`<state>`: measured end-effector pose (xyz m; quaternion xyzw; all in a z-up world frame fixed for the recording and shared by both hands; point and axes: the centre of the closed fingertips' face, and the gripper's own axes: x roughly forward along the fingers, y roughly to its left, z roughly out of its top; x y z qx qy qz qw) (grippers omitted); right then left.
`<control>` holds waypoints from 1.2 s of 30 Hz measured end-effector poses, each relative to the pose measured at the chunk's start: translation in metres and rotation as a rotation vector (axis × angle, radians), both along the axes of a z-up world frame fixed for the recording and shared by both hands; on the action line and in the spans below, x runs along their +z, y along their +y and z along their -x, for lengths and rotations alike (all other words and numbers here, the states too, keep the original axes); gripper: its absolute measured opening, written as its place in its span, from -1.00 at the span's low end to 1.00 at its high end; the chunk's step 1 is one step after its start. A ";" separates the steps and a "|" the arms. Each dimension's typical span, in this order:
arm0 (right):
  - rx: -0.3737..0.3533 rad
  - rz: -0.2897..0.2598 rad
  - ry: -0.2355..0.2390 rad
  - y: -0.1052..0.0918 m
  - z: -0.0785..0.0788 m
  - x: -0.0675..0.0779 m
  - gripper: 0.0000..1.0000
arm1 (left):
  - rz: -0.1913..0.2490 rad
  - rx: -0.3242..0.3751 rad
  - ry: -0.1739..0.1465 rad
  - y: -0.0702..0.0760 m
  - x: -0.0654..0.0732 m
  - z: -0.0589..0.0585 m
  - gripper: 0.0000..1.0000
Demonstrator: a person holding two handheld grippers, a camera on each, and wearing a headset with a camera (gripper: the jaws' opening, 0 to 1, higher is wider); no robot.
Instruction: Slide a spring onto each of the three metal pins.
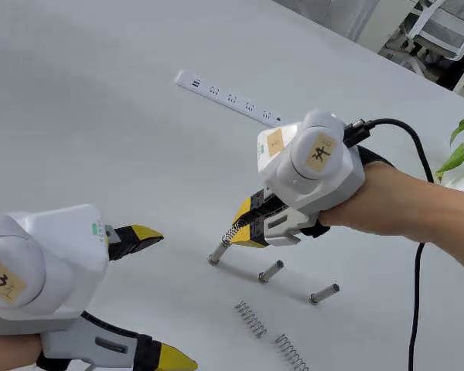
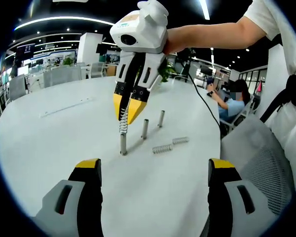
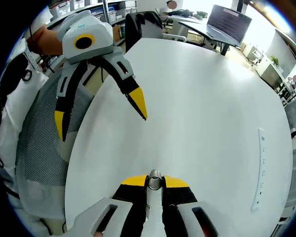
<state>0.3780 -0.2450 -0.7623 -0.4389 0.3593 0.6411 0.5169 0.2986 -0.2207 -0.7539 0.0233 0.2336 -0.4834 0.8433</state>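
Steel spring (image 2: pixel 123 123) pinched in right gripper (image 2: pixel 128 114) fingers meets a pin (image 2: pixel 123 144) top, seen from the wide-spread left gripper (image 2: pixel 155 163).

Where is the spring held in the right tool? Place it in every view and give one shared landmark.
Head view: the spring sits centre, at the right tool's yellow tips, over the leftmost pin.
Left gripper view: centre-left, hanging from those tips over that pin.
Right gripper view: bottom centre, between the tool's own tips.
Shared landmark: the white power strip.
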 end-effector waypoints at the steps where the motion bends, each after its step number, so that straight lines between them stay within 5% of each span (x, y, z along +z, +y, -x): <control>1: 0.001 0.001 0.000 0.000 0.000 -0.001 -0.87 | 0.001 0.000 0.003 0.000 0.000 0.000 0.77; 36: 0.016 0.039 0.027 0.001 -0.002 -0.034 -0.87 | 0.016 -0.007 0.021 -0.001 -0.007 0.002 0.75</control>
